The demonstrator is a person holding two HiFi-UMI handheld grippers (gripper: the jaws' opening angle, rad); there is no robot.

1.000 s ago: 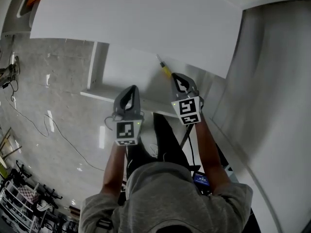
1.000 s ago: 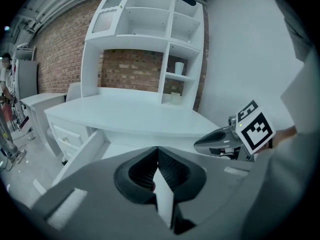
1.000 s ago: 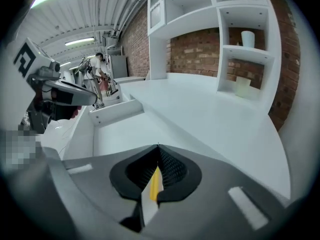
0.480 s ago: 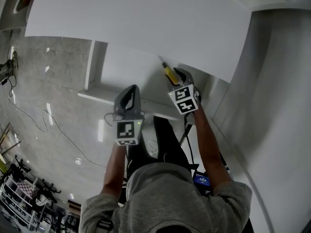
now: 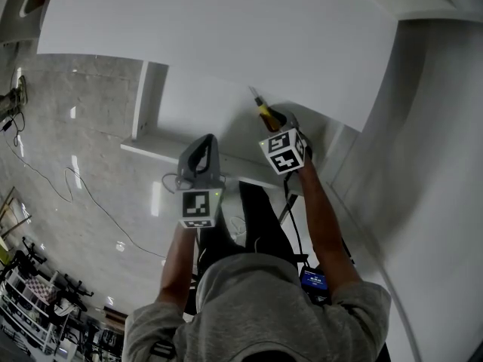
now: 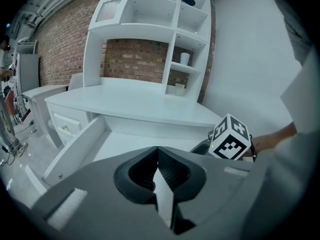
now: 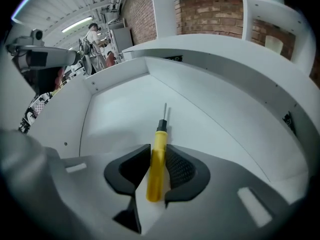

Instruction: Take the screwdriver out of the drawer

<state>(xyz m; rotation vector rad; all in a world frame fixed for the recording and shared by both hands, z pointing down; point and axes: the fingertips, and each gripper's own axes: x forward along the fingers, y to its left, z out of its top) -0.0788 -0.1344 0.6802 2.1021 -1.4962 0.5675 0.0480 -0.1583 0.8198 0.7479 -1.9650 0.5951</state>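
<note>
the fingers (image 7: 179, 166) of the right gripper (image 7: 158, 149) have just been closing and now pinch the yellow handle of the screwdriver (image 7: 158, 159), which lies on the drawer (image 7: 115, 109) floor. the gripper has dipped down onto it, so lifting out looks next. the left gripper (image 6: 156, 156) waits closed, empty.

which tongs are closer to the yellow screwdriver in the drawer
Right. The right tongs have just been closing on the yellow-handled screwdriver, its handle between their jaws. The left tongs hang shut by the white drawer's front edge, apart from the screwdriver.
</note>
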